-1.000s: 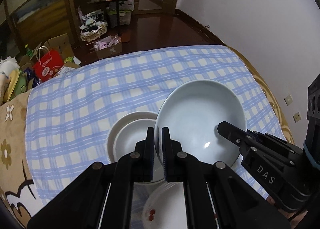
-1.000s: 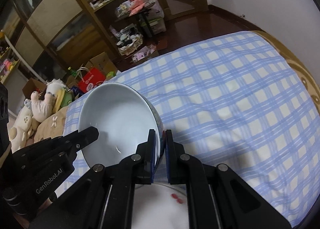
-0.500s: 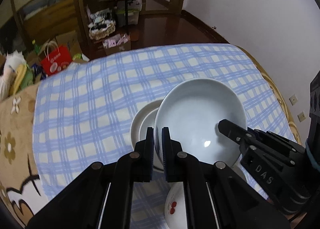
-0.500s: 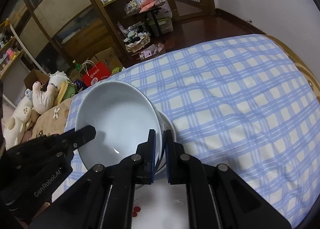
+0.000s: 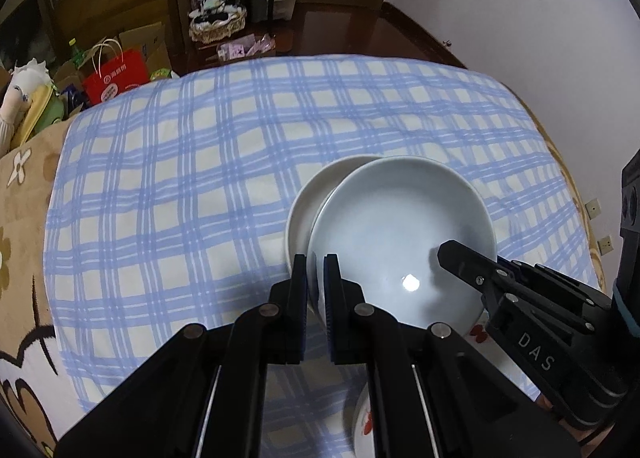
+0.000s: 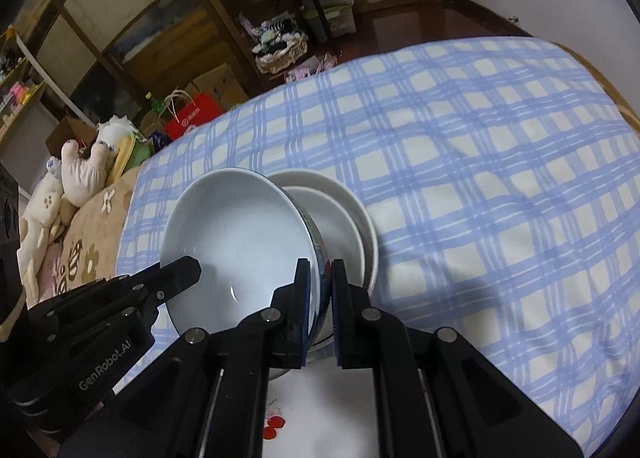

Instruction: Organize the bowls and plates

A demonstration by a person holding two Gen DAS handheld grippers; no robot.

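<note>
Left wrist view shows both grippers' fingers (image 5: 298, 290) clamping your pale bowl (image 5: 400, 242); lower it squarely into the stacked white bowls (image 5: 308, 201).

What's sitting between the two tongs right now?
Only the pale blue bowl: the left tongs and right tongs pinch opposite sides of its rim, clearest in the left wrist view.

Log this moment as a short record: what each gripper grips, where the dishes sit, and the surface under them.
left gripper: shut on the pale bowl's left rim
right gripper: shut on the same bowl's right rim
pale bowl: tilted, held partly over the white stack
white stack: two nested white dishes on the cloth
red-patterned plate: nearest, partly hidden below the grippers
checked cloth: blue and white, beneath all the dishes
</note>
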